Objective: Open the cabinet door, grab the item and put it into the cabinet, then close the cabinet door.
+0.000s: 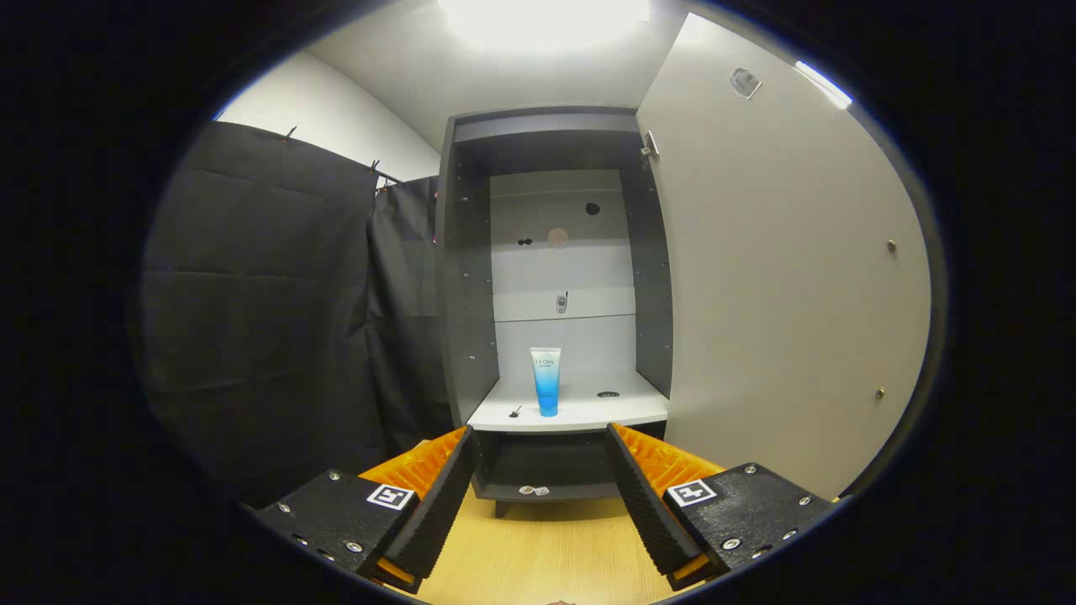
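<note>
Gaping wide and holding nothing, the jaws of the gripper [542,496] hang above a wooden floor [546,555]; beyond them a tube [545,382] stands upright on the cabinet [471,277] shelf [580,412], door [782,277] swung open.

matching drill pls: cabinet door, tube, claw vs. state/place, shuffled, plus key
Things:
1. cabinet door
2. blue tube
3. claw

States:
A. open, nothing between its fingers
B. swung wide open, to the right of the cabinet
C. standing upright on the white shelf, beyond the fingers

Pairs: 1-B, 2-C, 3-A
</note>
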The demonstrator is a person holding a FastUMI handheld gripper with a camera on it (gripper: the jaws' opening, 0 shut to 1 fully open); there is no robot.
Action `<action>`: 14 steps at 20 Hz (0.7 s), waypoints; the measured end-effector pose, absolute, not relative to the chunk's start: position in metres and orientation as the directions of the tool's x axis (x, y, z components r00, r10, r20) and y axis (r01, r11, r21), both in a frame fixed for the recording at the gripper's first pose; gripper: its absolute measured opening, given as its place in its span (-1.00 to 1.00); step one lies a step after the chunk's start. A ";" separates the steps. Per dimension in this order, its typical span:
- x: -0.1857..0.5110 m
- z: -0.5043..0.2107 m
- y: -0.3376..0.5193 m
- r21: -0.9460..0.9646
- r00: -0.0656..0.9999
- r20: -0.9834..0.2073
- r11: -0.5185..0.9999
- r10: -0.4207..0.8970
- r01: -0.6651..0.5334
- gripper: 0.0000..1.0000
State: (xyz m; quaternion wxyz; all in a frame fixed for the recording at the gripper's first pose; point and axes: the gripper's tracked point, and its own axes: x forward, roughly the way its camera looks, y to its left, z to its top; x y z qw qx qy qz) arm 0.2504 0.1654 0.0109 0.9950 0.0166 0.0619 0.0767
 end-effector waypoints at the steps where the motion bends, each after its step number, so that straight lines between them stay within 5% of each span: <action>1: 0.241 0.011 0.165 0.045 0.981 -0.117 0.987 0.155 -0.151 0.87; 14: 0.155 0.023 0.104 0.043 0.996 -0.057 0.997 0.068 -0.065 0.87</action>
